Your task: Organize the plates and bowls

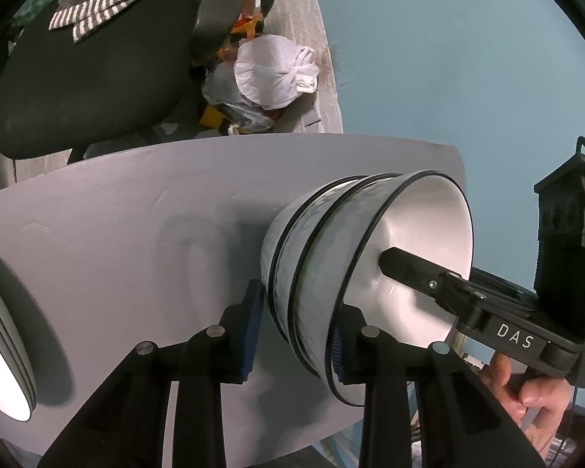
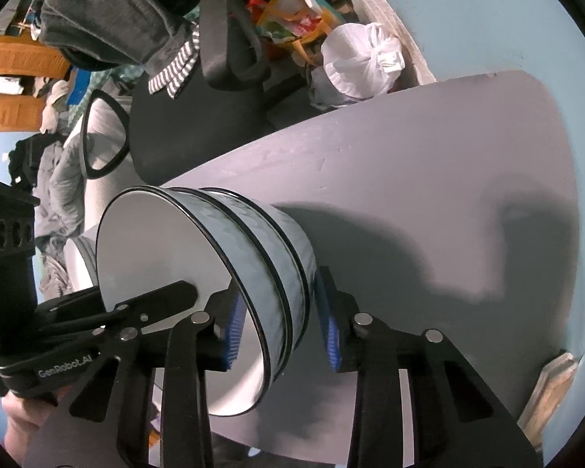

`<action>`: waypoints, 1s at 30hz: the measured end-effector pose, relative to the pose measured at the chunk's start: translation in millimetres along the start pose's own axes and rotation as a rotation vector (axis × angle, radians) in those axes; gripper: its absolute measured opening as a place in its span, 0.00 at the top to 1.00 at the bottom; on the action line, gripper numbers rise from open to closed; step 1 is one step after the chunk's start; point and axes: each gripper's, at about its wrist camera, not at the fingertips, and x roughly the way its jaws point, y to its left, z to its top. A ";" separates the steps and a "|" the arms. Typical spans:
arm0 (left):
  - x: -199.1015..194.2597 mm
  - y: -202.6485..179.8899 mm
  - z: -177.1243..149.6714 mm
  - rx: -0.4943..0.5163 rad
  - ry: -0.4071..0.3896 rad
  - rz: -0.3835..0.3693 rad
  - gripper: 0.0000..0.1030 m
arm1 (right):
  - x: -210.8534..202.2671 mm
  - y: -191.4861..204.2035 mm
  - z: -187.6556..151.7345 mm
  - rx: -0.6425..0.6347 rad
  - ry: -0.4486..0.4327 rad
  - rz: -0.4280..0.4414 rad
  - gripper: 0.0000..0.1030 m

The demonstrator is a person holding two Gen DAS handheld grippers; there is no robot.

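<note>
Pale blue walls surround a grey tabletop (image 1: 117, 214), behind which a black office chair (image 1: 89, 78) draped with a striped cloth (image 1: 105, 4) and a knotted white plastic bag (image 1: 273, 74) are seen among floor clutter.

Three bowls with dark rims are seen nested into one stack (image 1: 331, 273), white inside and pale grey-blue outside, standing on the tabletop near its edge. The stack is straddled at its rim from two sides. On one side the left gripper (image 1: 296, 335) is set with one blue pad outside the wall and the other inside the top bowl; on the other side the right gripper (image 2: 280, 327) is placed likewise, one finger reaching into the white interior. Both pairs of jaws are drawn in narrow about the nested walls, and the pads appear to be pressed against them, though full contact cannot be confirmed on every pad. A person's hand (image 1: 526, 394) is seen on the handle of the right gripper.

At the far left of the left wrist view a stack of plates (image 1: 4, 335) is visible, rims aligned, only partly in frame.

The bowls are judged to be gathered already, and the plates also appear piled. What seems left is the placing of the bowl stack, perhaps beside the plates; whether other dishes remain elsewhere cannot be told.
</note>
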 end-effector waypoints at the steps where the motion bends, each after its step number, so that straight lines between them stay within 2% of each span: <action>1: -0.1 1.2 0.8 -0.007 0.004 -0.003 0.73 | 0.3 0.4 0.8 0.002 0.003 -0.001 0.69; 6: -0.2 0.4 2.2 -0.004 0.006 0.006 0.73 | 0.2 0.5 3.1 -0.004 0.014 -0.005 0.71; 11: -1.2 -1.4 0.9 0.016 -0.003 0.024 0.74 | -3.5 1.6 2.1 -0.021 0.005 -0.038 0.81; 14: -1.3 -2.0 1.0 0.016 -0.005 0.029 0.74 | -4.2 4.4 0.0 -0.043 0.000 -0.056 0.83; 19: -2.0 -7.7 -0.3 0.046 -0.012 0.057 0.74 | -3.6 8.9 -1.1 -0.069 -0.009 -0.091 0.83; 30: -4.3 -3.1 -9.9 0.064 -0.007 0.081 0.75 | -1.3 11.8 -5.4 -0.034 -0.010 -0.078 0.84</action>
